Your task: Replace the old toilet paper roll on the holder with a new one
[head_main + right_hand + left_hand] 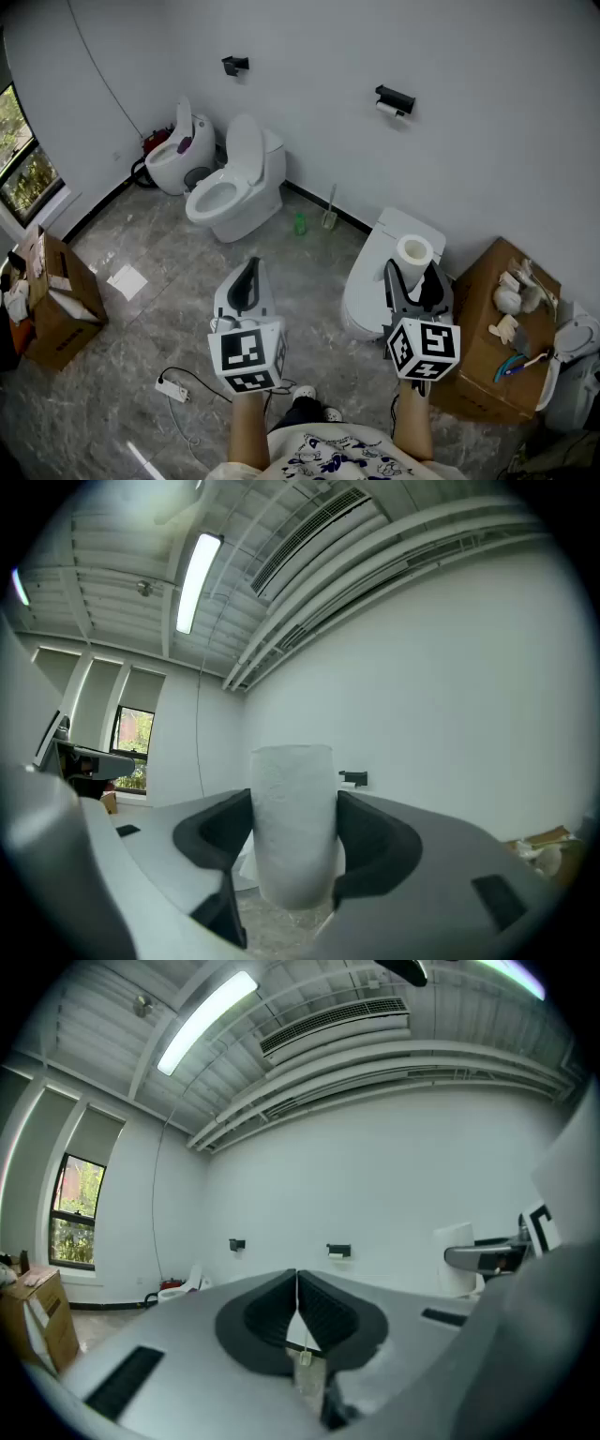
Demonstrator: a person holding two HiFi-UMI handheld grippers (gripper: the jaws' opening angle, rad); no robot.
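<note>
Clamping the full white toilet paper roll (292,822) upright between its 2 jaws, the right gripper (413,274) faces the black wall-mounted holder (395,97), well ahead, where the thin old white roll (385,110) lies horizontally; the left gripper (248,272), clenched on nothing, sits farther from it.

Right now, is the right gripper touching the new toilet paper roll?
Touching. The right gripper view shows the right gripper closed on the toilet paper roll, both pads pressed against its sides with no gap.
</note>
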